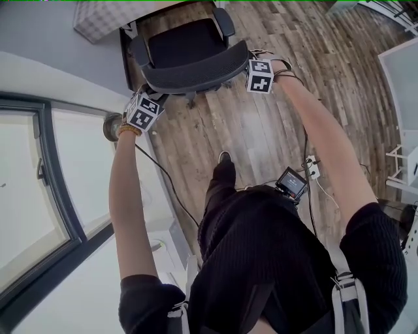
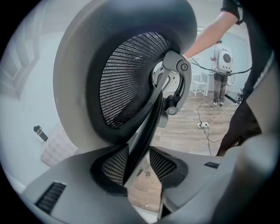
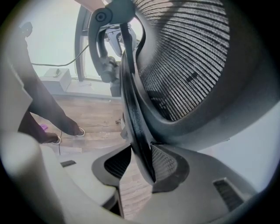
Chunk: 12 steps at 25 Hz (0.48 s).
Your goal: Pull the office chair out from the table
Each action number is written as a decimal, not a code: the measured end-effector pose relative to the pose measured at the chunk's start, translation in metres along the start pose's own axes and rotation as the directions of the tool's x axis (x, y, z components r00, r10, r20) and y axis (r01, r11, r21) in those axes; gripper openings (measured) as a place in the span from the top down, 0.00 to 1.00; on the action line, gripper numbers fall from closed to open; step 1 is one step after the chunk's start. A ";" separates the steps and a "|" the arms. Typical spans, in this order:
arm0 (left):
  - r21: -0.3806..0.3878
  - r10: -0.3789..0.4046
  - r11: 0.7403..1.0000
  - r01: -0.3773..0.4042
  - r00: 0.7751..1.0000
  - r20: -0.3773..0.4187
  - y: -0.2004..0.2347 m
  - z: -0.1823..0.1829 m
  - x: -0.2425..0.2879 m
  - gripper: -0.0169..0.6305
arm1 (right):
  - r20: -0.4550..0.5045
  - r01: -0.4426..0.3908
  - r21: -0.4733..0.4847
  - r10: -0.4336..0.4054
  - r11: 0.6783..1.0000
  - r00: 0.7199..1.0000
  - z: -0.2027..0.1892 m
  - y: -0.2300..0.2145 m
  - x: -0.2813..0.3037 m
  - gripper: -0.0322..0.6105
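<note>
The black office chair (image 1: 186, 45) stands on the wood floor with its mesh backrest (image 1: 192, 73) toward me. A pale table edge (image 1: 157, 8) shows just beyond it at the top. My left gripper (image 1: 154, 92) clamps the backrest's left end and my right gripper (image 1: 245, 66) clamps its right end. In the left gripper view the dark backrest frame (image 2: 146, 127) runs down between the pads of the left gripper (image 2: 140, 164), with the mesh (image 2: 127, 83) above. In the right gripper view the frame (image 3: 133, 122) likewise sits in the right gripper (image 3: 138, 164).
A tall window (image 1: 39, 196) lines the left side. A black cable (image 1: 163, 176) and a power strip (image 1: 312, 168) lie on the floor by my foot (image 1: 224, 157). White furniture (image 1: 401, 65) stands at the right. A person (image 2: 220, 83) stands far off.
</note>
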<state>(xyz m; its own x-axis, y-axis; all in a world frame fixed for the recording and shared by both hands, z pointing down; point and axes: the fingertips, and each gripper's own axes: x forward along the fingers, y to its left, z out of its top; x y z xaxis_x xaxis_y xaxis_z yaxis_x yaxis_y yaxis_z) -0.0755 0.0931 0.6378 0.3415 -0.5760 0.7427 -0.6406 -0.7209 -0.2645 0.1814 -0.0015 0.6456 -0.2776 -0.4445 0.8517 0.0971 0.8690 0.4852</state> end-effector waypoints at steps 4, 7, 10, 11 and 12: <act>0.002 0.009 1.000 -0.009 1.000 0.006 -0.012 -0.004 -0.007 0.73 | -0.002 0.011 -0.012 -0.011 1.000 1.000 0.000 0.010 -0.005 0.73; 0.009 0.027 1.000 -0.027 0.999 0.023 -0.023 -0.001 -0.012 0.73 | -0.008 0.028 -0.017 -0.028 0.999 1.000 -0.006 0.015 -0.008 0.73; 0.009 0.026 1.000 -0.026 0.999 0.021 -0.035 -0.001 -0.017 0.73 | 0.001 0.018 -0.006 -0.018 1.000 1.000 -0.008 0.026 -0.017 0.73; 0.010 0.024 1.000 -0.024 1.000 0.020 -0.038 -0.001 -0.018 0.73 | 0.006 0.009 -0.005 -0.009 1.000 1.000 -0.008 0.030 -0.020 0.73; 0.012 0.024 1.000 -0.024 0.999 0.021 -0.042 -0.002 -0.020 0.73 | 0.009 0.003 -0.005 -0.003 1.000 1.000 -0.008 0.034 -0.022 0.73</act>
<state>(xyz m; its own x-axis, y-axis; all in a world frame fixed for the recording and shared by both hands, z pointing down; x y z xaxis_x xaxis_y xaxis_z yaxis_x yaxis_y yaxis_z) -0.0569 0.1353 0.6354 0.3406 -0.6012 0.7229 -0.6403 -0.7113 -0.2899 0.1986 0.0364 0.6450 -0.2865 -0.4448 0.8486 0.1007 0.8668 0.4884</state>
